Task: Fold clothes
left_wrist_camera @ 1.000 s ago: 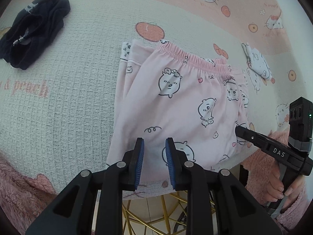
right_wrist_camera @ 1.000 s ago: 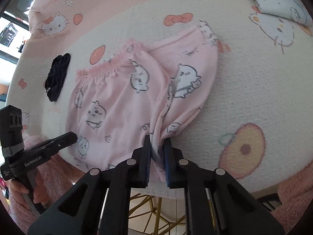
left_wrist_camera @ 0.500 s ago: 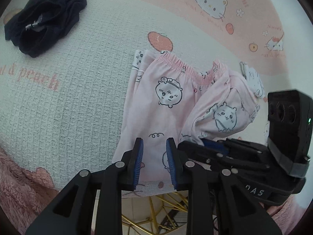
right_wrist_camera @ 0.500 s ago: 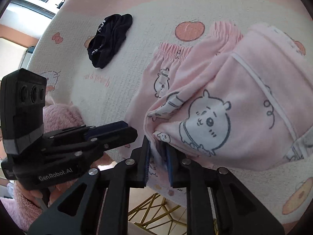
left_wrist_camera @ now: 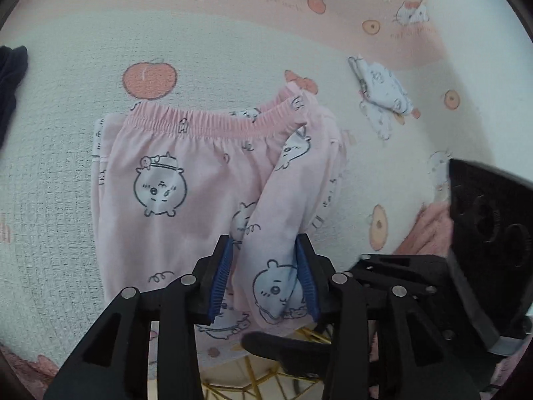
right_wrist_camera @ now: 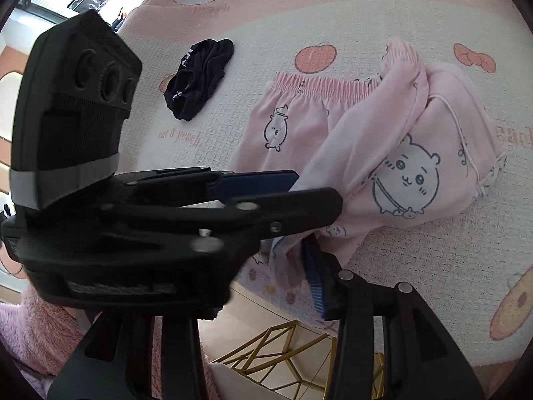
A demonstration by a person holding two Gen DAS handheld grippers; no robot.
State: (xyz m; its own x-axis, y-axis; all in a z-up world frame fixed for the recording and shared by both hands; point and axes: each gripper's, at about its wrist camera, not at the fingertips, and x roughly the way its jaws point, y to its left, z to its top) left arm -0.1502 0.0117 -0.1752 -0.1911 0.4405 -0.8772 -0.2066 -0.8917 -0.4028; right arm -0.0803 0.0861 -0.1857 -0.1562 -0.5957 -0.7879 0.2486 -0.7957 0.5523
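Here, nearest you, your left gripper [left_wrist_camera: 263, 283] stands with its blue ribbed pads [left_wrist_camera: 218, 283] spread apart, and a lifted fold of the pink pyjama pants [left_wrist_camera: 186, 200] hangs in the gap between them. Half a second ago those pads were nearly together, with only flat cloth beneath them. Your right gripper [right_wrist_camera: 293, 266] sits close alongside, crossing under the left one; one blue pad [right_wrist_camera: 314, 280] touches the bunched hem, but the other finger is hidden behind the left gripper's body, so whether it is clamped cannot be told. The pants are soft knit cotton, printed with round cartoon bears, with a gathered elastic waistband [left_wrist_camera: 213, 123] at their far edge. They lie near the front edge of the table, on a waffle-textured white and pink cloth [left_wrist_camera: 60, 166] printed with peaches and cats; the raised leg now drapes further across the flat half than before. Farther off, a crumpled black garment [right_wrist_camera: 200, 76] lies to the left, and a small folded white garment [left_wrist_camera: 383, 90] to the right.
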